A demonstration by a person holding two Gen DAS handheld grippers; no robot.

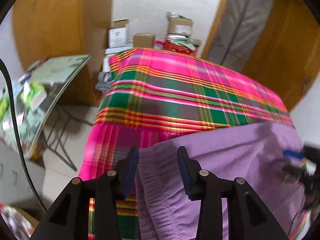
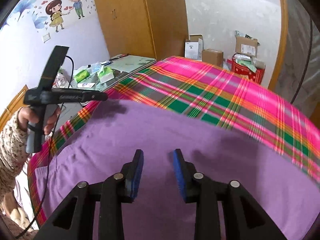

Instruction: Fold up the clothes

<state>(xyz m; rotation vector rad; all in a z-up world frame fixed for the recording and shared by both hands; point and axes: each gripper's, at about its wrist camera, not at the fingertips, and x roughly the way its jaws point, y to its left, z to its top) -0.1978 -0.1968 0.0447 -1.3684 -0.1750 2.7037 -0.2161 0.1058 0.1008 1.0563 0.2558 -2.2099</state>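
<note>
While the purple garment [image 2: 160,140] lies spread flat on the plaid cloth [image 2: 230,92], the right gripper [image 2: 158,172] hangs above its middle, jaws spread and empty. Over the gathered waistband edge, the left gripper [image 1: 158,170] is likewise parted, pinching nothing (blur hides any contact with the fabric). A side table [image 2: 130,64] holding tissue packs stands beside the covered surface; cardboard boxes [image 2: 212,57] sit against the wall by a wooden wardrobe [image 2: 136,16].

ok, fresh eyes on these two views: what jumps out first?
The loud pink-and-green plaid cloth covering the bed, then the purple garment spread flat on its near side. Both the left gripper and right gripper hang open above the purple fabric, gripping nothing.
</note>
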